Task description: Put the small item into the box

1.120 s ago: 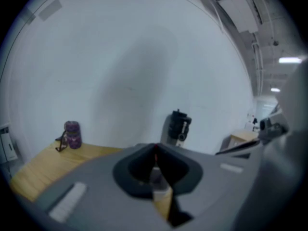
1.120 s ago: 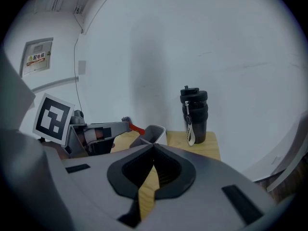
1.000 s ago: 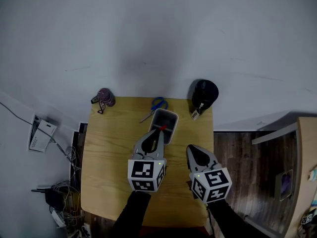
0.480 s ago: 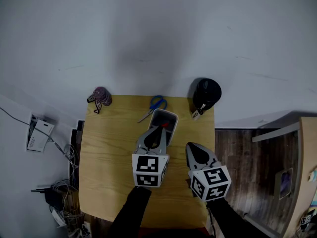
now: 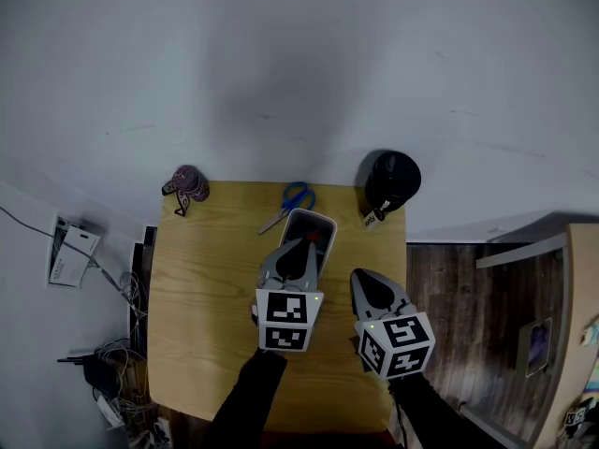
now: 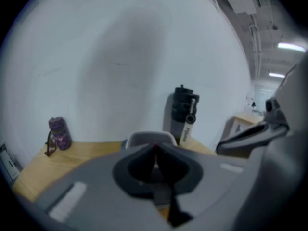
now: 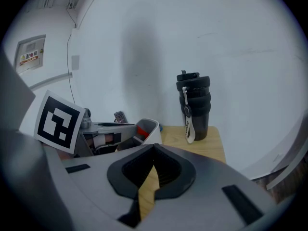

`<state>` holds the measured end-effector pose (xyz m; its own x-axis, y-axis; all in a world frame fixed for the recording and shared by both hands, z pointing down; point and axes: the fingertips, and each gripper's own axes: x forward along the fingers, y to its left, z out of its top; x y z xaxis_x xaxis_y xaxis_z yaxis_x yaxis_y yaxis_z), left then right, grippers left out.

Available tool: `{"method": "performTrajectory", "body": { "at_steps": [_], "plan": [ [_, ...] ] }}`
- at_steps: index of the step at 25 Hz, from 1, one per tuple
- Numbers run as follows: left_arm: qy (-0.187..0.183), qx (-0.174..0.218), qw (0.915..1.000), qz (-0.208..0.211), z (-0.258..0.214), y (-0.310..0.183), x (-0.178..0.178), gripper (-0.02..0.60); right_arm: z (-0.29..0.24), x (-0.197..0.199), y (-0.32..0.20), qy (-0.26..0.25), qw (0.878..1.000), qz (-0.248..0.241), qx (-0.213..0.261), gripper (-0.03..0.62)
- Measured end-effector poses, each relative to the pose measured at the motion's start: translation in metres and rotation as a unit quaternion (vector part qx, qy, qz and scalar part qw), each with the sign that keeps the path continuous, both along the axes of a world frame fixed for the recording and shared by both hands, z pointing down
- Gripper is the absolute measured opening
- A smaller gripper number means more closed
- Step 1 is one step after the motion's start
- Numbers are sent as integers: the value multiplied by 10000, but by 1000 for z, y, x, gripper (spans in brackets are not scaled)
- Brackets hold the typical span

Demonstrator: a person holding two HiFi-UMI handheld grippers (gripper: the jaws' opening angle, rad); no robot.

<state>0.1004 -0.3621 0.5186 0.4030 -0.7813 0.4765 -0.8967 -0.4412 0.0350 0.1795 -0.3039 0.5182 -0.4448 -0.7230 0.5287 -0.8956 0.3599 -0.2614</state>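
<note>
A white open box (image 5: 324, 222) stands on the wooden table (image 5: 206, 288), at the back middle. My left gripper (image 5: 304, 244) is shut on a small red item (image 5: 313, 236), which it holds at the box's near end, just over the opening. From the left gripper view only a red speck of the small red item (image 6: 154, 146) shows at the closed tips, with the box rim (image 6: 150, 136) right behind. The right gripper view has the red item (image 7: 143, 130) inside the box mouth (image 7: 153, 128). My right gripper (image 5: 363, 281) hovers to the right of the box, shut and holding nothing.
A black bottle (image 5: 389, 181) with a tag stands at the table's back right corner. Blue-handled scissors (image 5: 295, 199) lie just behind the box. A small purple bottle (image 5: 192, 183) sits at the back left corner. Cables (image 5: 103, 372) lie on the floor to the left.
My left gripper has edged slightly forward and right with the red item still in its tips. The right gripper has hardly moved.
</note>
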Motion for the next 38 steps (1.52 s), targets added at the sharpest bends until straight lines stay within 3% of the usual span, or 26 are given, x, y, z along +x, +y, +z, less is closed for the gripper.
{"method": "performTrajectory", "body": {
  "at_steps": [11, 27, 38],
  "plan": [
    [24, -102, 9999, 13, 1, -4, 2, 41, -1, 1, 0, -1, 10000, 0, 2, 8],
    [151, 433, 9989, -119, -56, 34, -20, 40, -47, -2, 22, -48, 9988, 57, 478, 8],
    [322, 710, 9969, -70, -91, 74, -38, 6, -88, -7, 54, -34, 9959, 167, 892, 8]
  ]
}}
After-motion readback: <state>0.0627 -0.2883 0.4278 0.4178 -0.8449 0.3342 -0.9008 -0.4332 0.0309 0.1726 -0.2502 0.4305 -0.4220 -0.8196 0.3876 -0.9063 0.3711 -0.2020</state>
